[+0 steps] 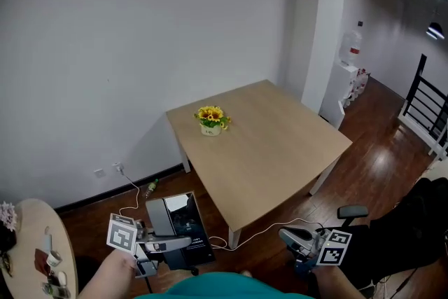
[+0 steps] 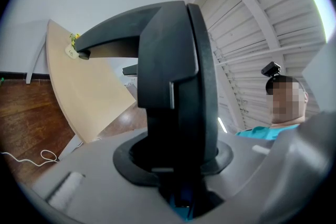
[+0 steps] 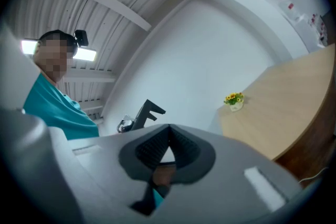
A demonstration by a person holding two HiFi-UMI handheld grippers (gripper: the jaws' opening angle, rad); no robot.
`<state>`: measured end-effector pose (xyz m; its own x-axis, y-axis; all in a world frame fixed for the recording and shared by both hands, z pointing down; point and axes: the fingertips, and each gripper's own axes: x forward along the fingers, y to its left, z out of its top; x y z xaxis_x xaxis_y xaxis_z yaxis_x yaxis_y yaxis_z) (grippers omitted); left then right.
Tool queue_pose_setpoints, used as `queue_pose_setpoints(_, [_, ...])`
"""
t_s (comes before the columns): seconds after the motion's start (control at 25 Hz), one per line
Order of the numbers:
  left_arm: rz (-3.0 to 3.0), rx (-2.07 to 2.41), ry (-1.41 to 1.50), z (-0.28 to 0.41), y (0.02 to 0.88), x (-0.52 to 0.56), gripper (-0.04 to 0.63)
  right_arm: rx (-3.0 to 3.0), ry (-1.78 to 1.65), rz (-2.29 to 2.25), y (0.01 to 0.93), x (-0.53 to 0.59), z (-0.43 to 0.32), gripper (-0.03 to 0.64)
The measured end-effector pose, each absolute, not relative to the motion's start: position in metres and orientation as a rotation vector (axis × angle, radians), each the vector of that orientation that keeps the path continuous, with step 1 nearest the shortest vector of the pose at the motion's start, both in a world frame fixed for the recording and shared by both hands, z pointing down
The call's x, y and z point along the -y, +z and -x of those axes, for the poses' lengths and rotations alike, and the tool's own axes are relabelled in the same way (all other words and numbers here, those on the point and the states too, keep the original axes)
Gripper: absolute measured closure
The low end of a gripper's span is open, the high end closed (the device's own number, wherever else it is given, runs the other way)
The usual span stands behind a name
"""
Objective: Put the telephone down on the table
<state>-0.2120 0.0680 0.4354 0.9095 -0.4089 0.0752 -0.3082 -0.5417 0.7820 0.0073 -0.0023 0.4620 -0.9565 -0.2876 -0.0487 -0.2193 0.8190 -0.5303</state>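
The telephone (image 1: 176,224) is a black desk set with a glossy face. My left gripper (image 1: 183,241) is shut on it and holds it low at the bottom left, over the wooden floor and short of the table (image 1: 280,150). In the left gripper view the telephone (image 2: 173,76) stands upright between the jaws and fills the middle, hiding the left gripper's (image 2: 178,176) fingertips. The right gripper (image 1: 285,234) hovers at the bottom right, its jaws together with nothing in them. In the right gripper view its (image 3: 167,136) dark pads meet at the tips, and the telephone (image 3: 147,113) shows beyond.
A pot of sunflowers (image 1: 211,119) stands near the table's far left corner. A white cable (image 1: 259,231) trails over the floor by the near table leg. A round side table (image 1: 42,248) with small items is at bottom left. A water dispenser (image 1: 350,73) and black railing (image 1: 427,101) stand far right.
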Motion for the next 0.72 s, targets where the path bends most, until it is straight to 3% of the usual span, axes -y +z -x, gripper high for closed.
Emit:
queue_pose_setpoints(0.44, [-2.179, 0.525, -0.127, 0.181, 0.433, 0.067, 0.426, -2.929, -0.792, 0.319, 0.464, 0.132, -0.019, 0.615])
queue_pose_setpoints(0.72, [-2.192, 0.391, -0.070, 0.211, 0.444, 0.146, 0.426, -2.936, -0.812, 0.426, 0.466, 0.192, 0.022, 0.615])
